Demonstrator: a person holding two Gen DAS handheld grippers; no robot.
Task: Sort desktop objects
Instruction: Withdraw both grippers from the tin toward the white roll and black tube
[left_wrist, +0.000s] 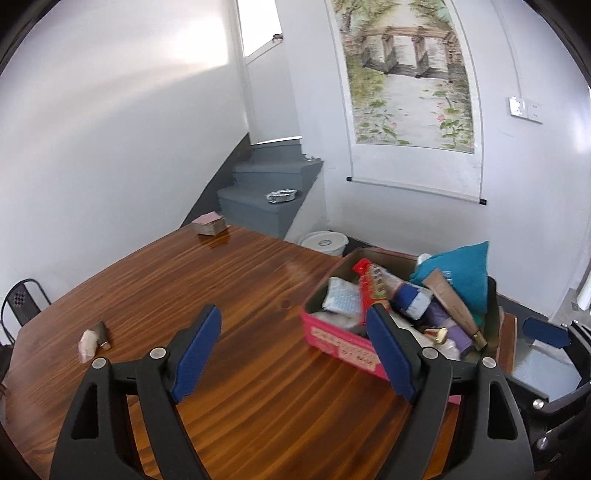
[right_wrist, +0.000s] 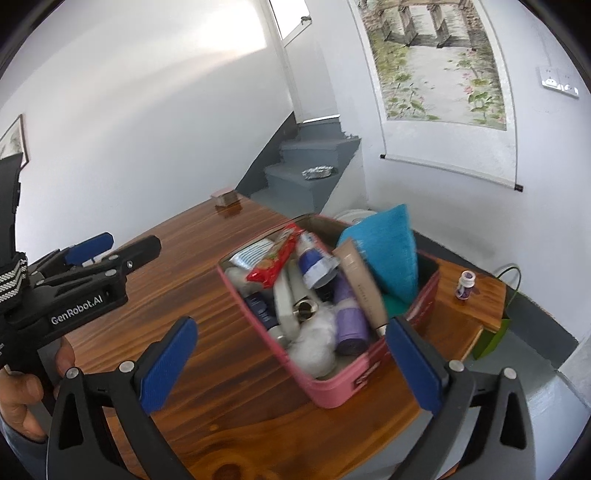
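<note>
The left gripper (left_wrist: 295, 350) hangs over the brown wooden table (left_wrist: 236, 295) with its blue-padded fingers (left_wrist: 197, 349) spread wide and nothing between them. The pink rectangular box (left_wrist: 343, 345), packed full, sits on the table to the right of the gap; the right-hand finger overlaps the box's near wall in the left wrist view, but whether it touches cannot be told. Left of the fingers and well apart from the box, a small pale crumpled wad (left_wrist: 88, 344) lies on the wood beside a short dark tube with a metal end (left_wrist: 103, 332).

The right gripper (right_wrist: 291, 365) is likewise released, empty, its fingers (right_wrist: 168, 365) straddling the near corner of the box (right_wrist: 332, 387) from above. Inside the box lie a teal fabric pouch (right_wrist: 388, 251), a red snack wrapper (right_wrist: 277, 258), a beige cosmetic tube (right_wrist: 360, 284), a purple roll (right_wrist: 349, 317), a blue-and-white tube (right_wrist: 314, 264), a white fluffy wad (right_wrist: 310, 347) and a gold-rimmed cap (right_wrist: 304, 308), heaped above the rim. Beyond the box, near the table's right corner, stands a small purple-and-white bottle (right_wrist: 463, 284), upright and apart. A stack of cards (right_wrist: 226, 197) rests at the far edge.

In the right wrist view the left gripper (right_wrist: 110, 245) appears at the left, held by a hand (right_wrist: 22, 398), clear of the box.
</note>
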